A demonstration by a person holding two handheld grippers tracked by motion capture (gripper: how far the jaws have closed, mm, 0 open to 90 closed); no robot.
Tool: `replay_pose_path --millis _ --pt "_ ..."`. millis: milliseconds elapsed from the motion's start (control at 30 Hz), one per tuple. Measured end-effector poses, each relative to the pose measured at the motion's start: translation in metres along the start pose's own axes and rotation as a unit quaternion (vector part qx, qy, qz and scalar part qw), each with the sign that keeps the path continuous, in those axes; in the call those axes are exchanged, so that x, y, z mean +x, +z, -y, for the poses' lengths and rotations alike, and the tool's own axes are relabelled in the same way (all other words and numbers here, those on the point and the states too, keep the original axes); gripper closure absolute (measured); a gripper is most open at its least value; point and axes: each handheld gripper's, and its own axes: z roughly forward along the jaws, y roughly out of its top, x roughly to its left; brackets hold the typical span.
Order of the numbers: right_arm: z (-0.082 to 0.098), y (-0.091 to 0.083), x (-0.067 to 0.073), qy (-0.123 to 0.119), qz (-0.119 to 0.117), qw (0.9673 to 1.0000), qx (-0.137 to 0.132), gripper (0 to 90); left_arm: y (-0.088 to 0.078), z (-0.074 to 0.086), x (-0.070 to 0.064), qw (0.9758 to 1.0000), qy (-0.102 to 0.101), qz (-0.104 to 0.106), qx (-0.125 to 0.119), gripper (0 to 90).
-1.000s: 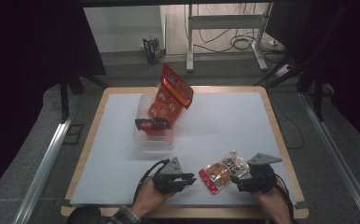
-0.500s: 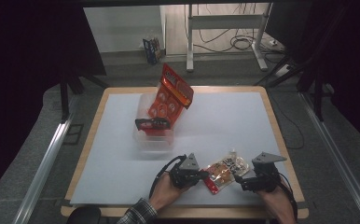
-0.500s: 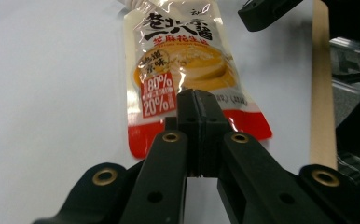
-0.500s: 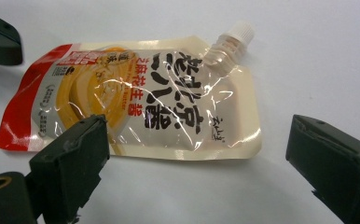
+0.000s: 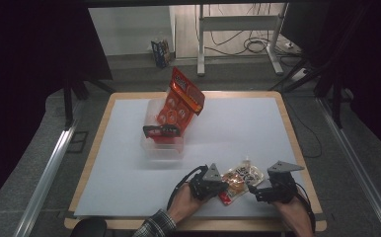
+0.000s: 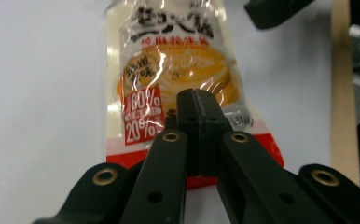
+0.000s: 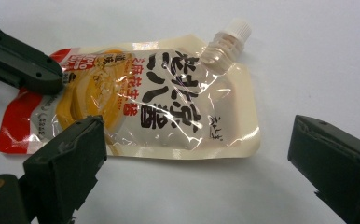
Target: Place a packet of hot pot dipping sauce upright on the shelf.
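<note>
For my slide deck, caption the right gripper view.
Open right gripper frames a spouted sauce pouch lying flat on the white table.

The left gripper (image 5: 217,186) has slid toward three o'clock and closed its jaws on the sauce pouch's (image 5: 238,178) red bottom edge. The right gripper's (image 5: 257,191) jaws have just been opening, off the pouch.

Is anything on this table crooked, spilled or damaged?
The orange snack bag is odd: it leans tilted out of the clear plastic box instead of lying inside. The sauce pouch lies flat, cap on, no spill.
</note>
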Motion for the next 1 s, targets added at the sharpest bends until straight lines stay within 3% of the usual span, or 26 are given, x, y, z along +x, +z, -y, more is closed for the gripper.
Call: replay_pose_path --millis 200,367,533,633,767,833,900,933,1000 --pt "0.001 0.002 0.001 0.003 -0.010 0.9999 0.010 1.9 0.004 0.003 -0.006 0.9996 0.014 -0.021 0.010 90.0" --pt "0.001 0.008 -0.005 0.013 -0.019 0.9996 0.016 1.3 0.002 0.002 -0.004 0.9996 0.010 -0.015 0.020 90.0" --pt "-0.003 0.019 -0.011 0.027 -0.053 0.9980 0.022 1.7 0.000 0.004 -0.001 0.9997 0.005 -0.007 0.021 90.0" --pt "-0.006 0.027 -0.012 0.033 -0.085 0.9955 0.026 2.9 -0.001 0.005 -0.001 0.9997 0.005 -0.005 0.023 90.0" --pt "-0.012 0.031 -0.009 0.033 -0.095 0.9944 0.034 1.6 -0.002 0.006 0.001 0.9997 0.001 0.001 0.023 90.0" --pt "-0.014 0.032 -0.011 0.057 -0.122 0.9904 0.031 3.8 -0.003 0.006 0.002 0.9997 -0.003 0.003 0.024 90.0" --pt "-0.015 0.034 -0.013 0.082 -0.183 0.9793 0.027 10.2 -0.004 0.007 0.002 0.9997 -0.002 0.003 0.026 90.0" --pt "-0.016 0.036 -0.010 0.084 -0.197 0.9763 0.030 9.4 -0.004 0.006 0.002 0.9996 -0.002 0.004 0.026 90.0" --pt "-0.021 0.038 -0.002 0.056 -0.172 0.9827 0.039 11.3 -0.004 0.006 0.001 0.9996 -0.002 0.003 0.027 90.0"
